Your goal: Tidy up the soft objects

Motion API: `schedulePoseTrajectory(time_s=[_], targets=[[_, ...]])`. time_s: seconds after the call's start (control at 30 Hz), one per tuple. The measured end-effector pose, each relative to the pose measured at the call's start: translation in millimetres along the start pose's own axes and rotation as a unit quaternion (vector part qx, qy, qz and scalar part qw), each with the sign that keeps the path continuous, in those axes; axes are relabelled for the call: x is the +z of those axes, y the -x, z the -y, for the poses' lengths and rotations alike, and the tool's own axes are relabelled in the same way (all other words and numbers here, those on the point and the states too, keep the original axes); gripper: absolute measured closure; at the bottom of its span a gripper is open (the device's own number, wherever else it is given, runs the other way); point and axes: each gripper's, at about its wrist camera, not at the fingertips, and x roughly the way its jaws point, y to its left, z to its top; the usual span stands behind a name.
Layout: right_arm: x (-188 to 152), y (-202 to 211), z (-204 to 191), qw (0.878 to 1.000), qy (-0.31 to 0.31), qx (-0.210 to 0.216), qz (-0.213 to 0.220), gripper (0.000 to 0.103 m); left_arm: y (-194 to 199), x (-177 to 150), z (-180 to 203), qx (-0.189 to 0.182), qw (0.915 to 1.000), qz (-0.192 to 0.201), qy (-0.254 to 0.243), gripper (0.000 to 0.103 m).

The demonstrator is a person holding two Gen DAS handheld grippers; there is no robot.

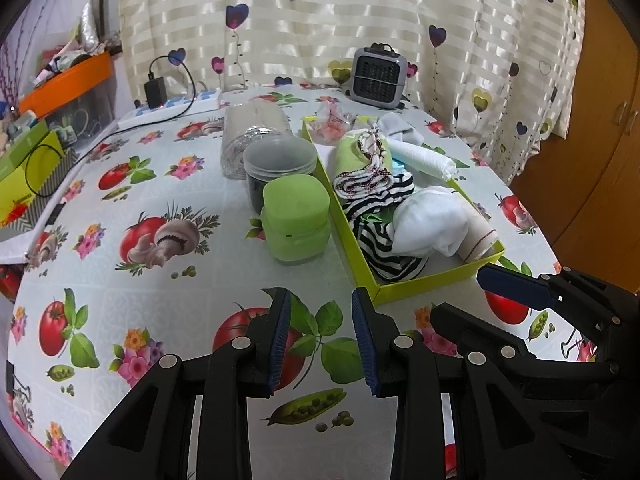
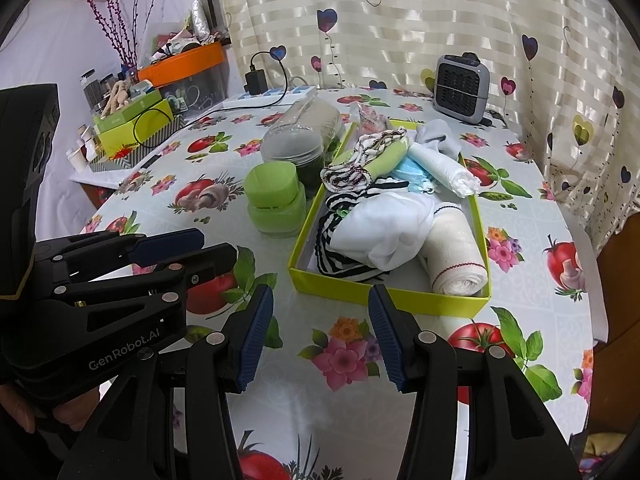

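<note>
A lime-green box (image 1: 436, 278) (image 2: 384, 294) on the table holds soft things: a white cloth (image 1: 432, 220) (image 2: 384, 226), a striped black-and-white cloth (image 1: 380, 196) (image 2: 340, 210), a beige rolled bandage (image 2: 456, 256), a green cloth (image 1: 352, 152) (image 2: 384, 160), a white roll (image 1: 424, 158) (image 2: 444, 170). My left gripper (image 1: 322, 340) is open and empty, in front of the box's near left corner. My right gripper (image 2: 320, 332) is open and empty, just before the box's front wall. Each gripper shows in the other's view: the right (image 1: 512, 300), the left (image 2: 192, 248).
A green lidded jar (image 1: 296, 220) (image 2: 276, 200), a clear tub (image 1: 280, 160) (image 2: 294, 148) and a wrapped roll (image 1: 248, 132) stand left of the box. A grey heater (image 1: 378, 76) (image 2: 462, 88) is at the back. Boxes and an orange tub (image 2: 184, 64) crowd the far left.
</note>
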Motion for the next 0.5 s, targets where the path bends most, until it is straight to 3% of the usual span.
schedulePoseTrajectory(time_s=[0.5], targets=[[-1.1,-0.3,0.2,1.000,-0.001,0.000,-0.001,0.052,0.4,0.2,-0.5,0.000,1.0000,0.000,-0.001,0.073]])
